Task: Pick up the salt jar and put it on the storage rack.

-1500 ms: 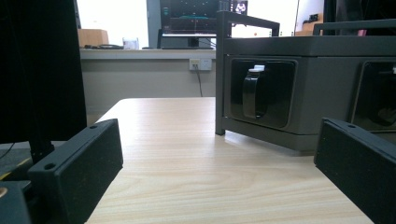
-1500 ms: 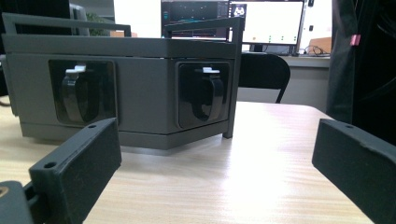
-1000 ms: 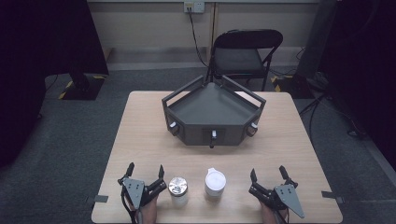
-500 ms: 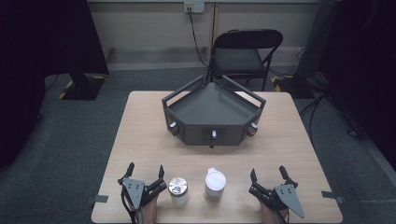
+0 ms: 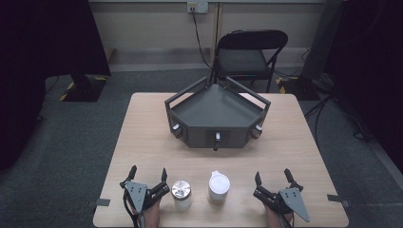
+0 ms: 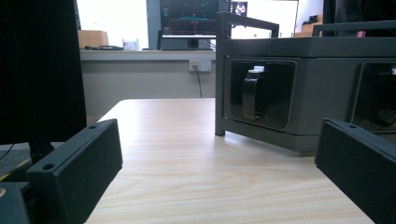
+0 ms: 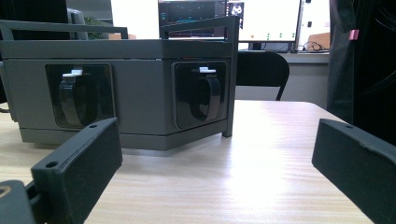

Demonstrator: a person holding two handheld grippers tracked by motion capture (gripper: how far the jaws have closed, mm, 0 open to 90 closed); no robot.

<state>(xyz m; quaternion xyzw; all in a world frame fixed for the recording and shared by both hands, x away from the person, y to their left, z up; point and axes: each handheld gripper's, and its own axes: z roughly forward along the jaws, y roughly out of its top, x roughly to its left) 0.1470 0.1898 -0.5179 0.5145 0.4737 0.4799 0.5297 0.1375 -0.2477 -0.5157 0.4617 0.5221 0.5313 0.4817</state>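
Observation:
Two small containers stand near the table's front edge: a jar with a shiny metal lid (image 5: 181, 192) and a white-lidded cup (image 5: 218, 187) to its right. My left gripper (image 5: 148, 173) rests on the table just left of the jar, jaws wide apart and empty. My right gripper (image 5: 273, 176) rests to the right of the white cup, also open and empty. Each gripper view looks between its own spread black jaws, the left gripper (image 6: 219, 163) and the right gripper (image 7: 215, 158), toward the dark grey box.
A dark grey angular box (image 5: 216, 116) with recessed black handles (image 7: 206, 95) on its faces sits mid-table. The wooden table (image 5: 142, 137) has bare room on both sides. A black folding chair (image 5: 249, 54) stands behind it.

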